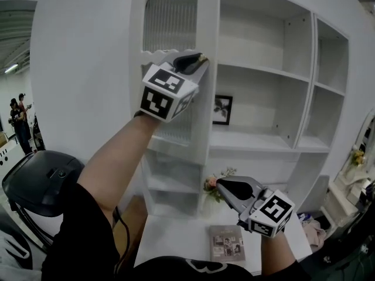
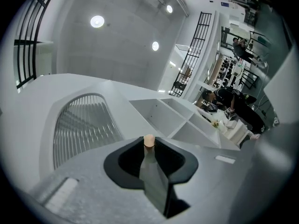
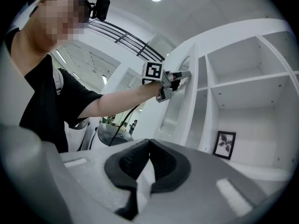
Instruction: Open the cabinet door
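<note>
The white cabinet door point(image 1: 170, 16) has an arched ribbed glass panel and stands swung out from the shelf unit point(image 1: 263, 69). My left gripper point(image 1: 198, 59) is up at the door's free edge, shut on a small tan knob point(image 2: 149, 140) that shows between its jaw tips. The ribbed panel point(image 2: 84, 122) lies to the left of that gripper point(image 2: 149, 143). My right gripper point(image 1: 220, 183) hangs low in front of the cabinet, shut with nothing in it point(image 3: 149, 141). In the right gripper view the left gripper point(image 3: 184, 73) sits on the door point(image 3: 175, 108).
A framed picture point(image 1: 222, 109) stands on a middle shelf. A small bunch of flowers point(image 1: 212, 183) and a booklet point(image 1: 227, 243) rest on the white table point(image 1: 170, 239) below. A black chair point(image 1: 41, 180) is at my left, with people point(image 1: 17, 119) far behind it.
</note>
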Demonstrator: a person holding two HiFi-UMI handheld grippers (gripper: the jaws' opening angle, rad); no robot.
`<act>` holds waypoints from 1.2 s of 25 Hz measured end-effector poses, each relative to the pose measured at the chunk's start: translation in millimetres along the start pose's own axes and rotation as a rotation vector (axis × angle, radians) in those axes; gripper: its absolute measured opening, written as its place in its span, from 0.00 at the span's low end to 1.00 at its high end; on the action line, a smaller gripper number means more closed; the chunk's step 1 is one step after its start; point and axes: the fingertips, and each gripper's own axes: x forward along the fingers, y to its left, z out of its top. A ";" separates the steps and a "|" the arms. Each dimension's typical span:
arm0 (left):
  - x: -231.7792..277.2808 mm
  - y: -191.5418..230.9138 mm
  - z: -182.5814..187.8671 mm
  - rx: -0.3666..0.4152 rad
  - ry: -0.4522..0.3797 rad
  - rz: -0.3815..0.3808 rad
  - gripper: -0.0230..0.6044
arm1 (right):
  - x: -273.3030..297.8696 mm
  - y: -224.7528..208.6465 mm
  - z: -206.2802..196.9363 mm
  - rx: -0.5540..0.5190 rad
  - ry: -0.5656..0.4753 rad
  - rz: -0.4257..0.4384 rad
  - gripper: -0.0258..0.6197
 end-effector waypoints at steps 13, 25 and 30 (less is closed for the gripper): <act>-64.3 9.0 33.5 -0.118 -0.069 -0.068 0.16 | 5.4 51.5 20.5 0.035 0.011 -0.035 0.04; -127.8 32.7 54.0 -0.227 -0.139 -0.105 0.16 | -6.7 80.8 28.0 0.078 0.029 -0.143 0.04; -152.3 44.3 58.0 -0.292 -0.163 -0.117 0.17 | -1.6 97.8 33.0 0.096 0.008 -0.145 0.04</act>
